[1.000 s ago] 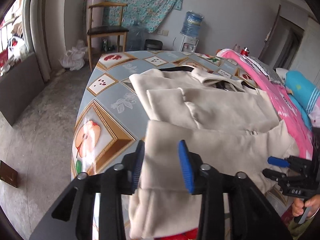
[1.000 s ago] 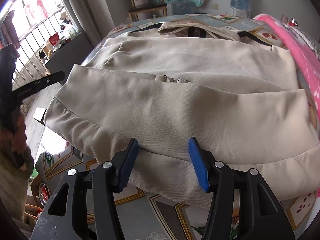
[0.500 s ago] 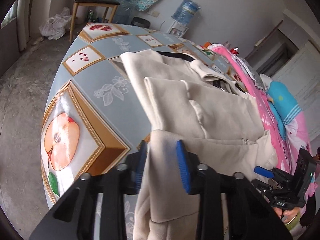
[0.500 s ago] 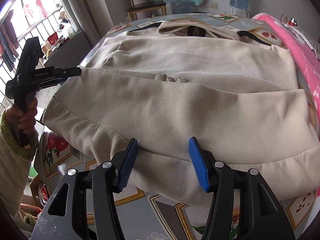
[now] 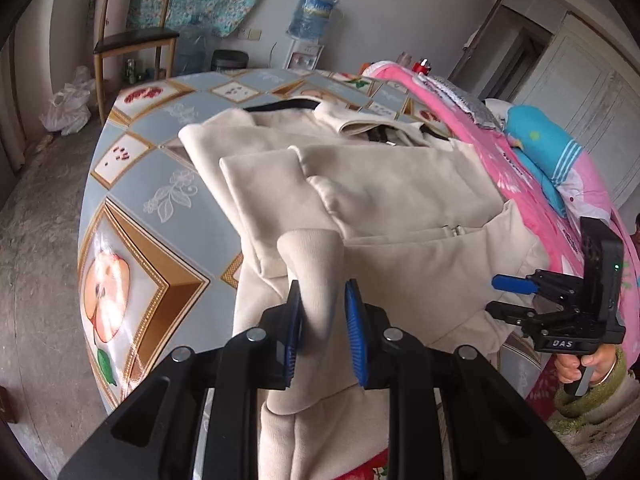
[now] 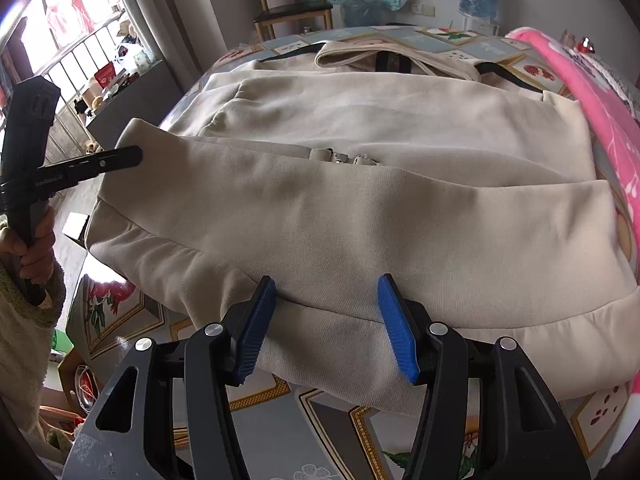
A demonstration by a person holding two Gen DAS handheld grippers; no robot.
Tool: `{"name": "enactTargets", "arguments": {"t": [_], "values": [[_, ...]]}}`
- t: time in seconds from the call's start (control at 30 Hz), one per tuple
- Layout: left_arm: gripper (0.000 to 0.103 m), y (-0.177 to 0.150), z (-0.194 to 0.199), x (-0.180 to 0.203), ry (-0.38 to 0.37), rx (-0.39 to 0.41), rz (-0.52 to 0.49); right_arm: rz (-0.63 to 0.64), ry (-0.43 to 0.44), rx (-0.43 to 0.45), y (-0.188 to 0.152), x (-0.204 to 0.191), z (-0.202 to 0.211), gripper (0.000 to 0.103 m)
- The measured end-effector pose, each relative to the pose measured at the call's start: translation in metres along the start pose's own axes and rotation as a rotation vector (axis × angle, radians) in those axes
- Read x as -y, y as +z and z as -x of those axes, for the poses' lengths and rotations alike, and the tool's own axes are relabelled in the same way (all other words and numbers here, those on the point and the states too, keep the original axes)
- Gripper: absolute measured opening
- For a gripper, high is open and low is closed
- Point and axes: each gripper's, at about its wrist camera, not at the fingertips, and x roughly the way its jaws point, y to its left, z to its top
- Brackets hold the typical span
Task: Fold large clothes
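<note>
Left wrist view: water jug (image 5: 311,12) on dispenser by the far wall. Left gripper (image 5: 323,330) pinches the hem corner of the beige jacket (image 5: 392,200), lifted off the table (image 5: 132,184). Right gripper (image 6: 326,326), fingers spread wide, hovers at the jacket's hem, holding nothing. Chair (image 5: 132,36) behind, pink blanket (image 5: 532,184) at right.
</note>
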Motion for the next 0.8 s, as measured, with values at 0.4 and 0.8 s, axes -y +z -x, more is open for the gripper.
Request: {"name": "enactTargets", "arguments": {"t": [0.4, 0.8], "values": [[0.021, -0.004, 0.000, 0.020, -0.029, -0.023, -0.099, 0.006, -0.006, -0.005, 0.000, 0.000, 0.000, 0.052], [0.012, -0.011, -0.018, 0.042, 0.307, -0.029, -0.133, -0.015, 0.005, 0.004, -0.001, 0.004, 0.007, 0.054]]}}
